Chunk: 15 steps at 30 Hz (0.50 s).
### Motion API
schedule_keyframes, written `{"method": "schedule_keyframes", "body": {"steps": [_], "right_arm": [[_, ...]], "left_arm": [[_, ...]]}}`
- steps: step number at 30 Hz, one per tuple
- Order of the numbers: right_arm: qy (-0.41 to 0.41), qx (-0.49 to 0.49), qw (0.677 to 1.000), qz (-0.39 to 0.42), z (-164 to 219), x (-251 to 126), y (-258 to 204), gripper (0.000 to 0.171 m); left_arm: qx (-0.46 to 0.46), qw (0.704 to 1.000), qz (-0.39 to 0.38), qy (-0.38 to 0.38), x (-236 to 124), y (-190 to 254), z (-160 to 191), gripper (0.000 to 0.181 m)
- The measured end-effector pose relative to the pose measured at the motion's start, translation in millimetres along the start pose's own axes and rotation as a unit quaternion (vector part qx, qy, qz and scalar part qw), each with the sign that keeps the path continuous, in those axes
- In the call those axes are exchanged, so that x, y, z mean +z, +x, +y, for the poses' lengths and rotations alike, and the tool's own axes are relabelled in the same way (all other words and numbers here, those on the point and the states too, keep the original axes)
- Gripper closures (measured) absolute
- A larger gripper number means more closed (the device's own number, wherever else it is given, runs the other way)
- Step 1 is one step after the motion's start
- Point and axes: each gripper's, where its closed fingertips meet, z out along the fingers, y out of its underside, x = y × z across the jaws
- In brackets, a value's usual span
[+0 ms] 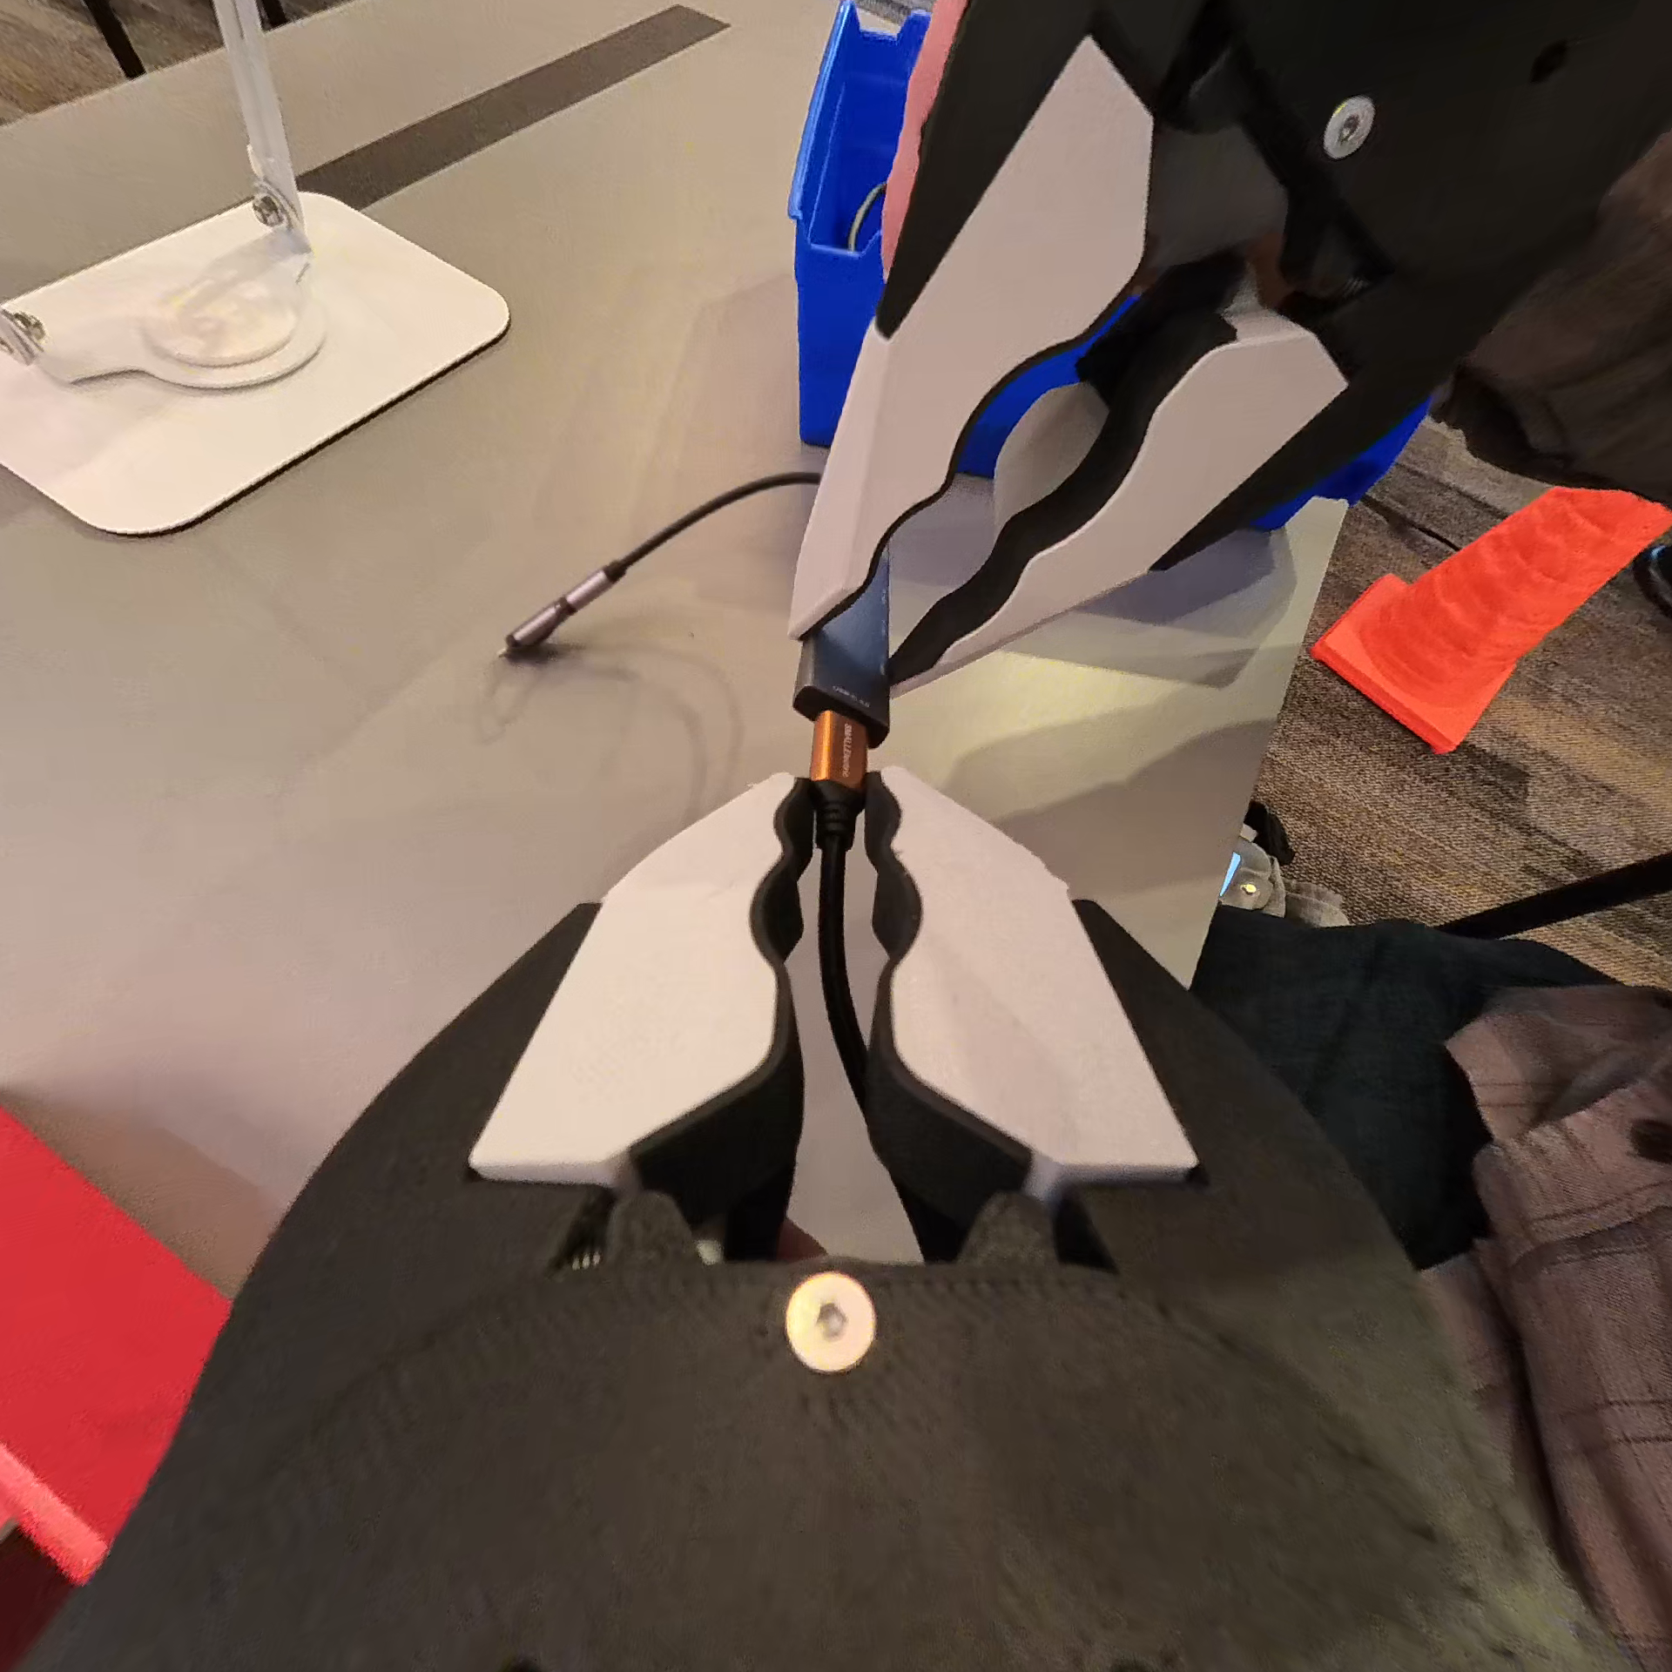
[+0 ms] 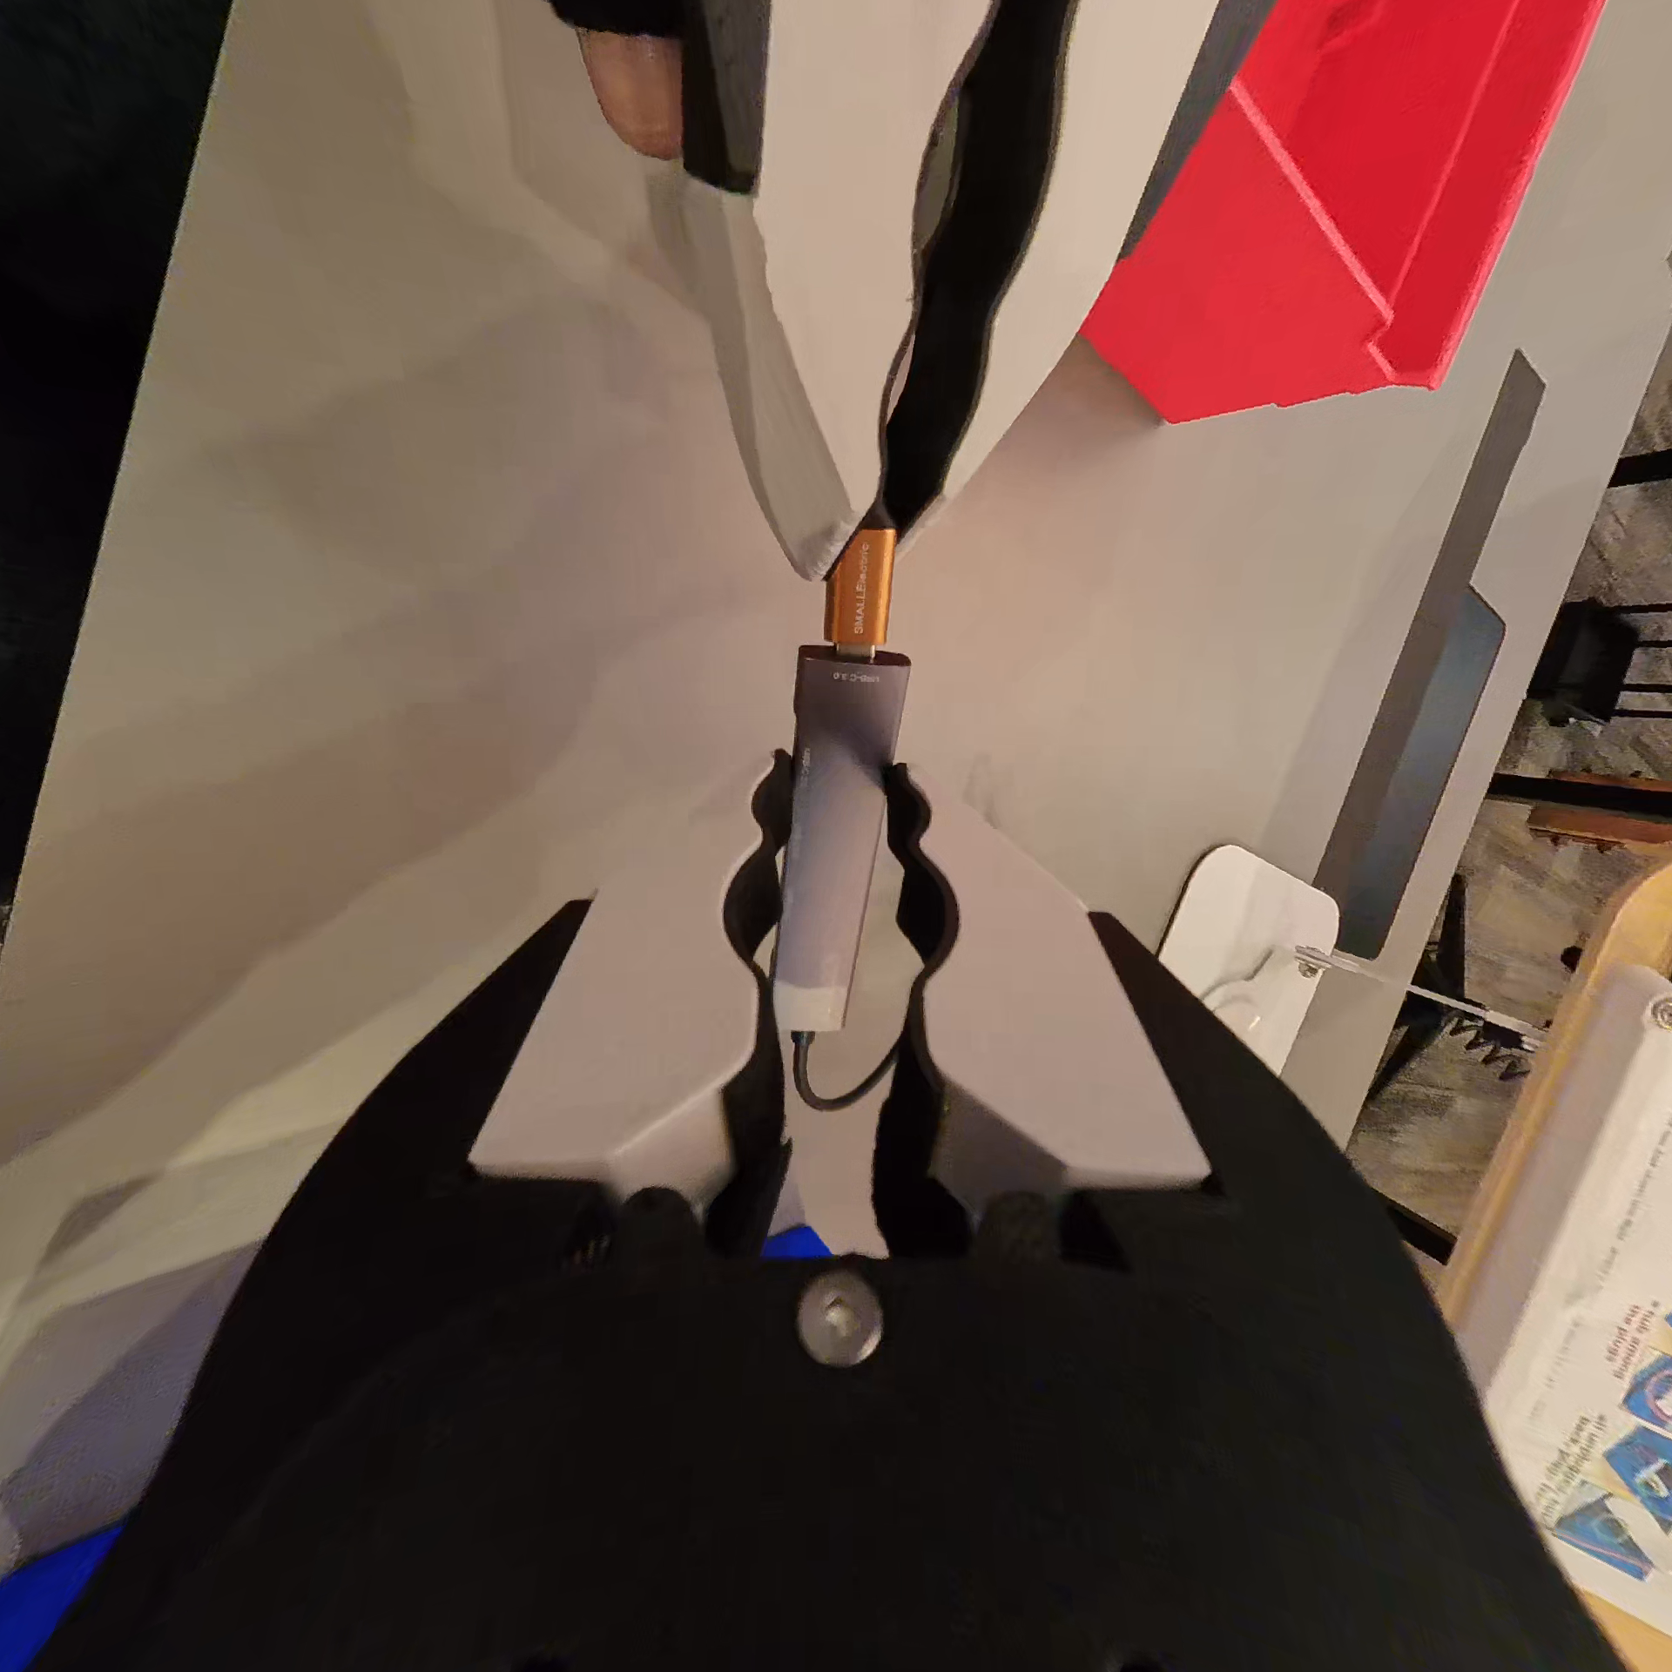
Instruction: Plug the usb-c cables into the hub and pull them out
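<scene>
My left tongs [image 1: 831, 796] pinched the black cable [image 1: 837, 959] just behind its orange plug [image 1: 838, 746], which sat in the end port of the grey hub [image 2: 837, 814]; a sliver of metal tip showed at the joint. My right tongs [image 2: 837, 778] clamped the hub by its sides, above the bench [image 1: 362, 724]. Close behind stood a blue bin [image 1: 841, 271]. The hub's own lead [image 1: 633, 565] lay loose on the bench, a white stand base [image 1: 226, 389] farther left and a red bin [image 2: 1357, 208] near my left tongs.
</scene>
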Motion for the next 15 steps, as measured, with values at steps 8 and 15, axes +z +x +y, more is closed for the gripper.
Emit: {"method": "schedule_keyframes", "body": {"steps": [8,15], "right_arm": [[0.032,0.018,0.999,0.0,-3.0,-3.6,2.3,0.154],[0.029,0.018,0.999,0.005,-3.1,-3.9,2.7,0.154]], "left_arm": [[-0.007,1.0,0.008,0.011,-2.0,-0.7,-2.2,0.171],[-0.006,1.0,0.005,0.009,-2.2,-1.2,-1.7,0.171]]}}
